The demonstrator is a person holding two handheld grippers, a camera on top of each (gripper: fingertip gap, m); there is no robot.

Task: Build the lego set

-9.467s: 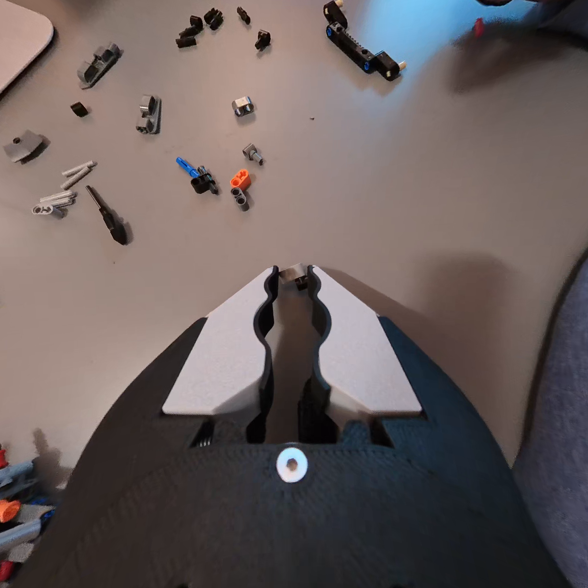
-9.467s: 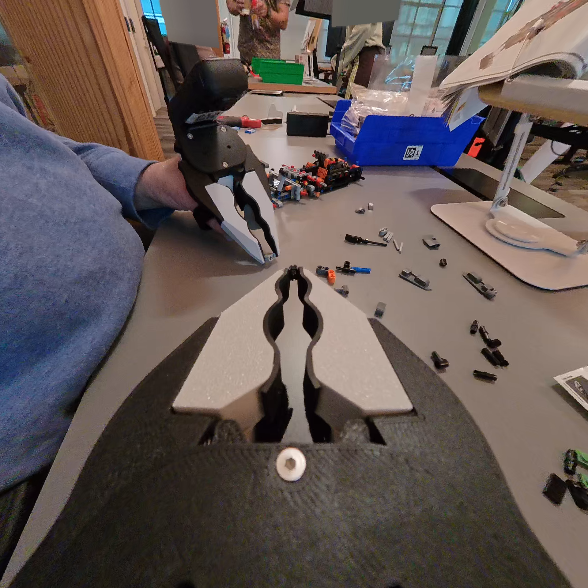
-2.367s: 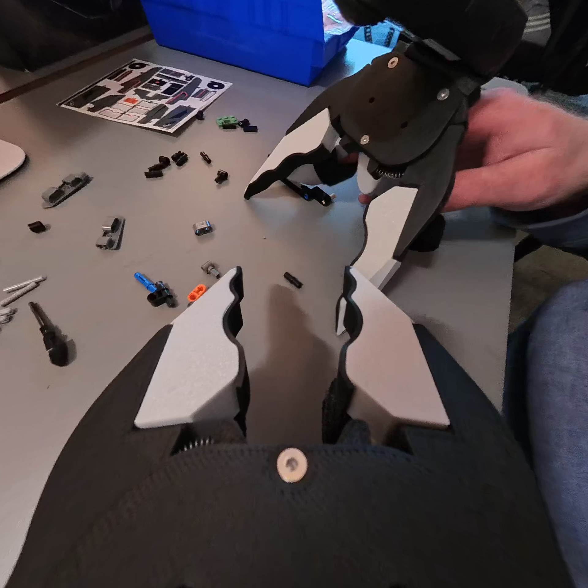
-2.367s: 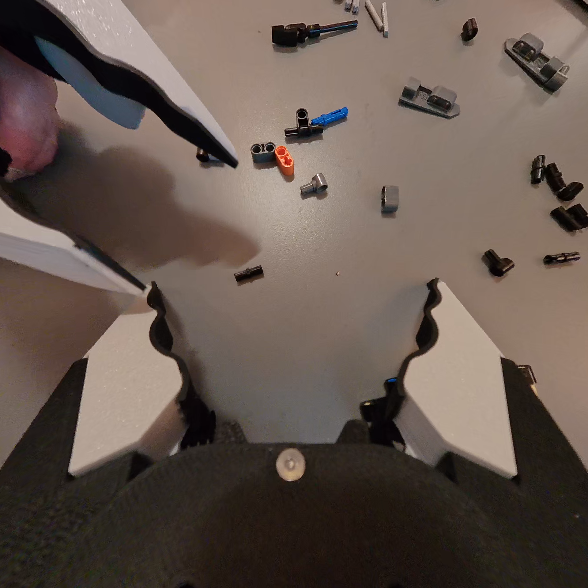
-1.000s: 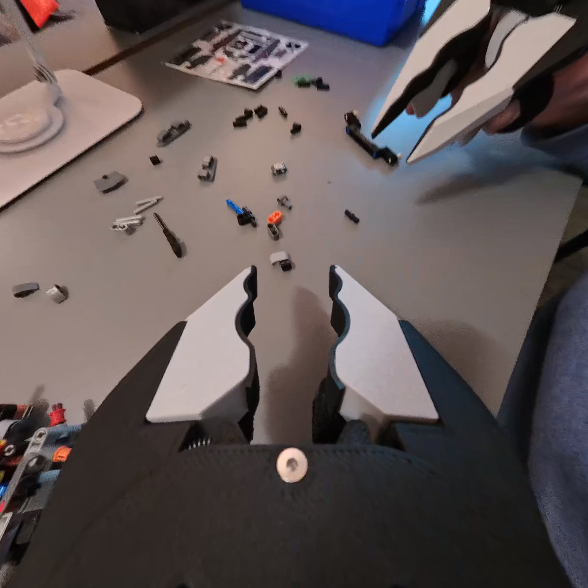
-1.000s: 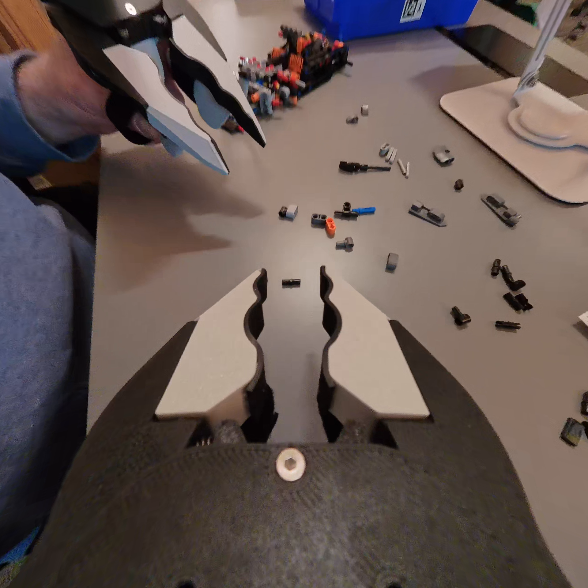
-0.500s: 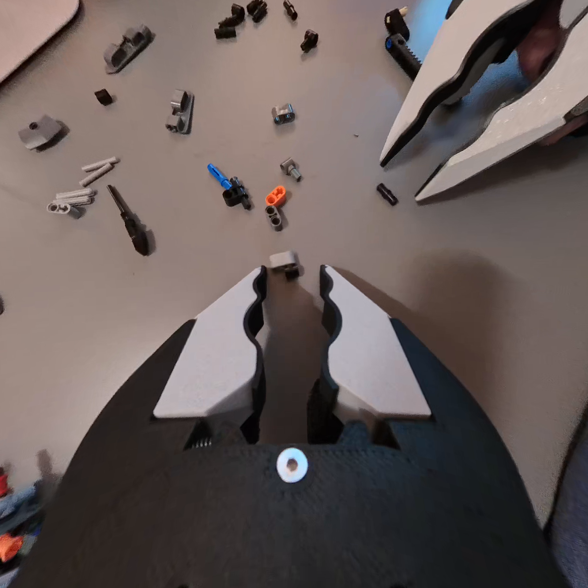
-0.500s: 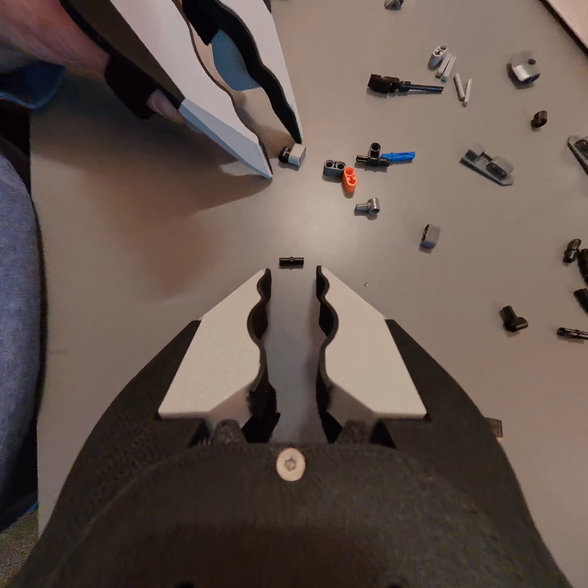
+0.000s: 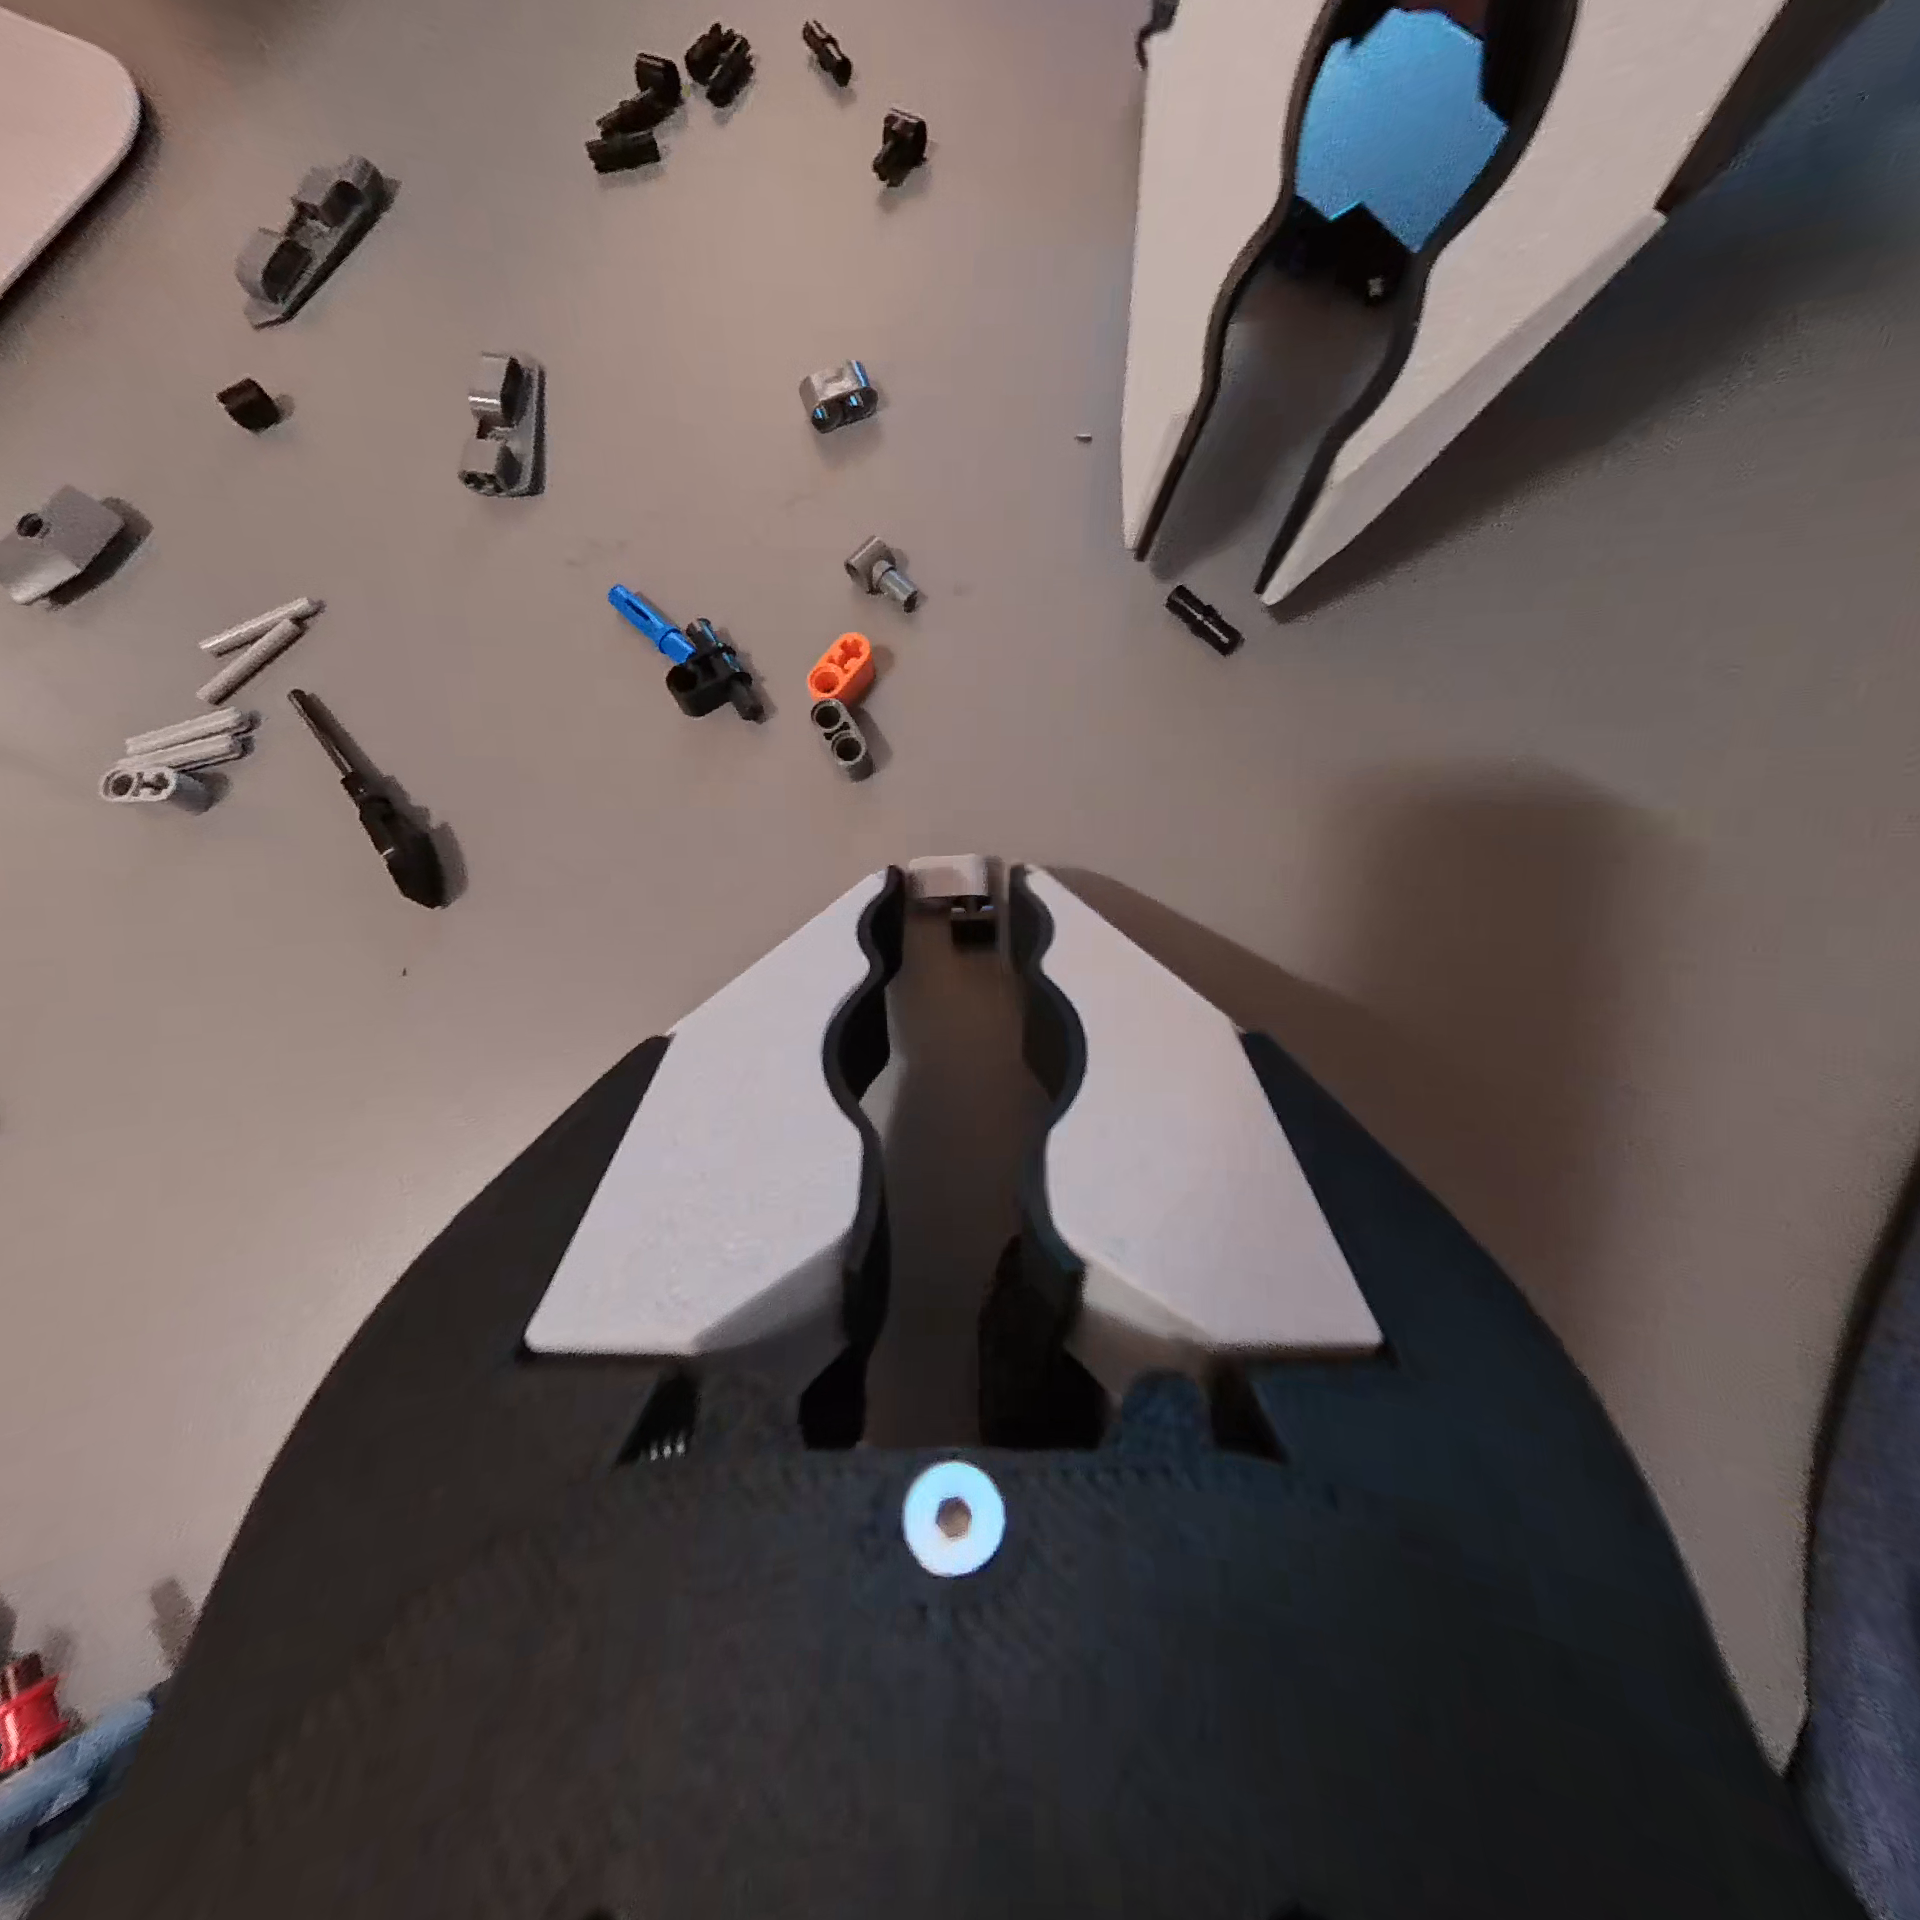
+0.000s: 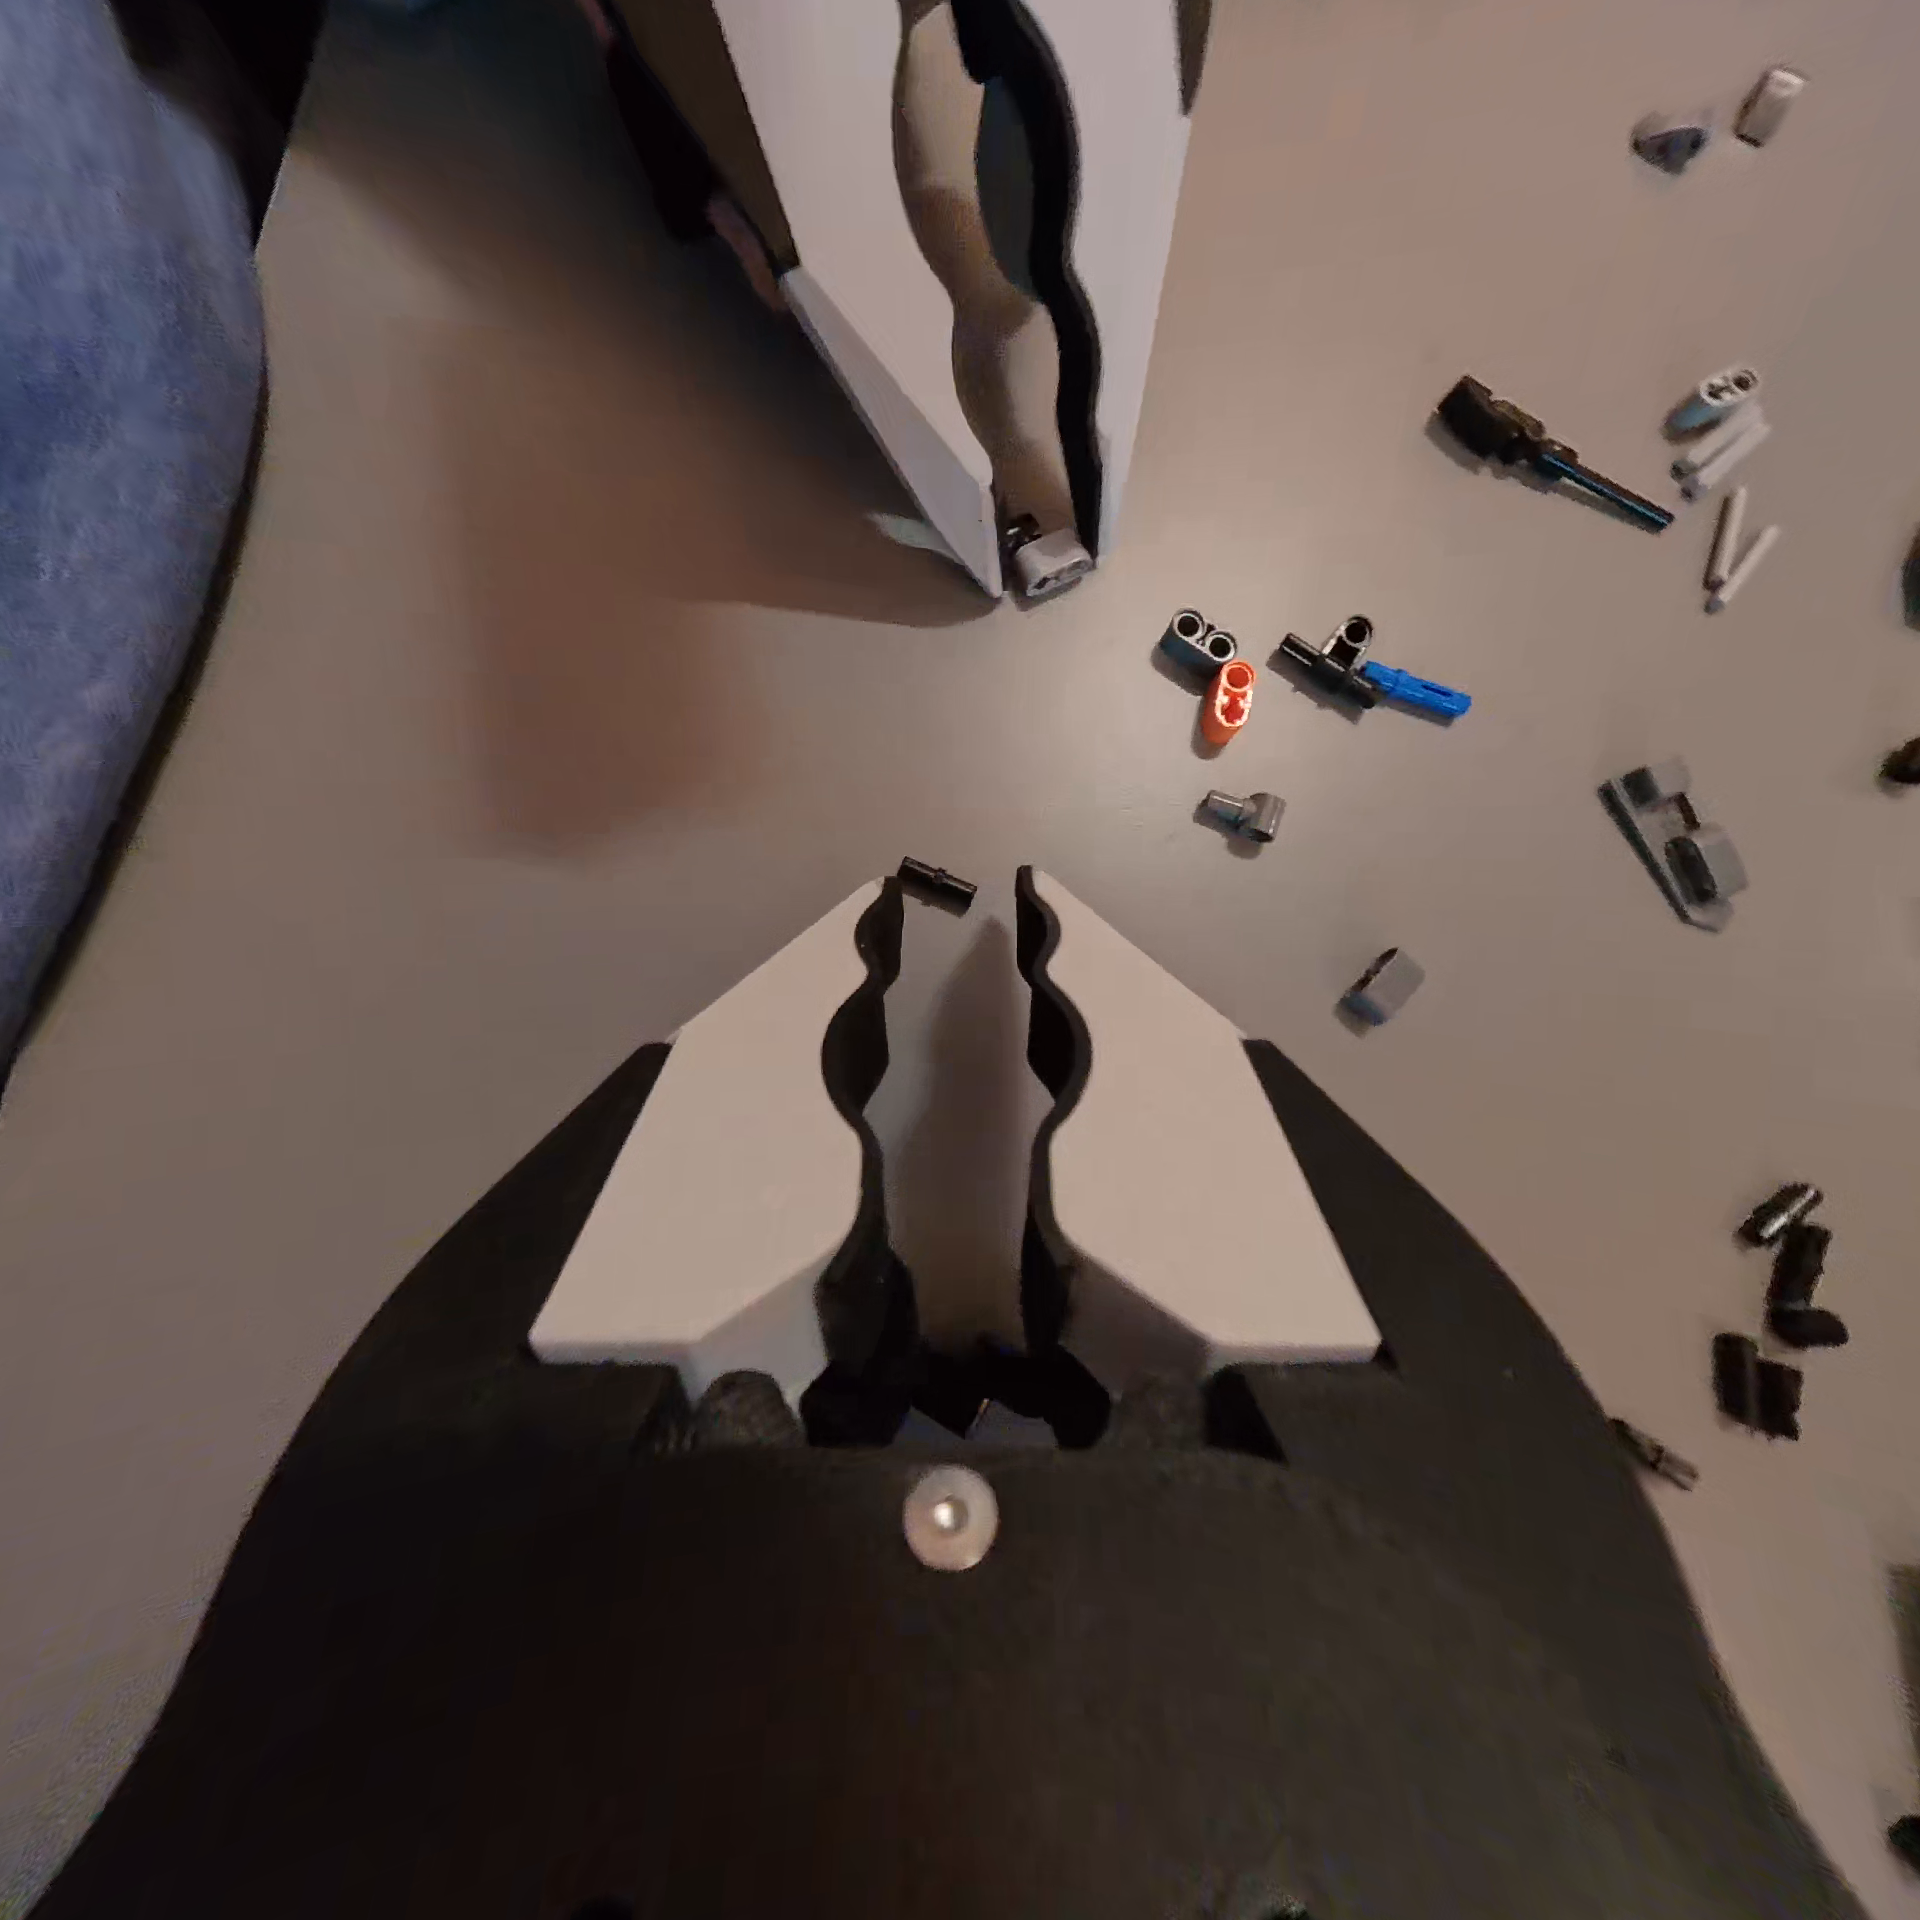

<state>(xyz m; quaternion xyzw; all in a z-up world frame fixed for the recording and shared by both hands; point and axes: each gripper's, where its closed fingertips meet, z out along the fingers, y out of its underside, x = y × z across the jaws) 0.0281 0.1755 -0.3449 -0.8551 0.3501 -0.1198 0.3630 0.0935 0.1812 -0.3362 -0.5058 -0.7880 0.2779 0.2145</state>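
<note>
My left gripper (image 9: 954, 883) is shut on a small light grey Lego connector (image 9: 951, 875) with a black pin in it, low over the grey table (image 9: 1455, 935). In the right wrist view, the left gripper (image 10: 1042, 566) holds the same connector (image 10: 1049, 556) at its tips. My right gripper (image 10: 951, 883) is narrowly open, tips down at the table. A short black pin (image 10: 935, 885) lies across the gap, against the left fingertip. In the left wrist view, the right gripper (image 9: 1205, 571) points down just behind that pin (image 9: 1203, 619).
Loose parts lie beyond the grippers: an orange connector (image 9: 842, 665), a dark grey two-hole connector (image 9: 847, 732), a blue pin with a black connector (image 9: 681, 655), a black axle part (image 9: 374, 805), grey panels (image 9: 504, 421) and several black pins (image 9: 665, 99). A blue-clothed person (image 10: 104, 416) is at the table edge. About 7 cm separates my left fingertips from my right.
My left gripper has closed on the grey connector that lay just ahead of its open tips. My right gripper has moved forward and down, so the black pin now sits between its tips.
</note>
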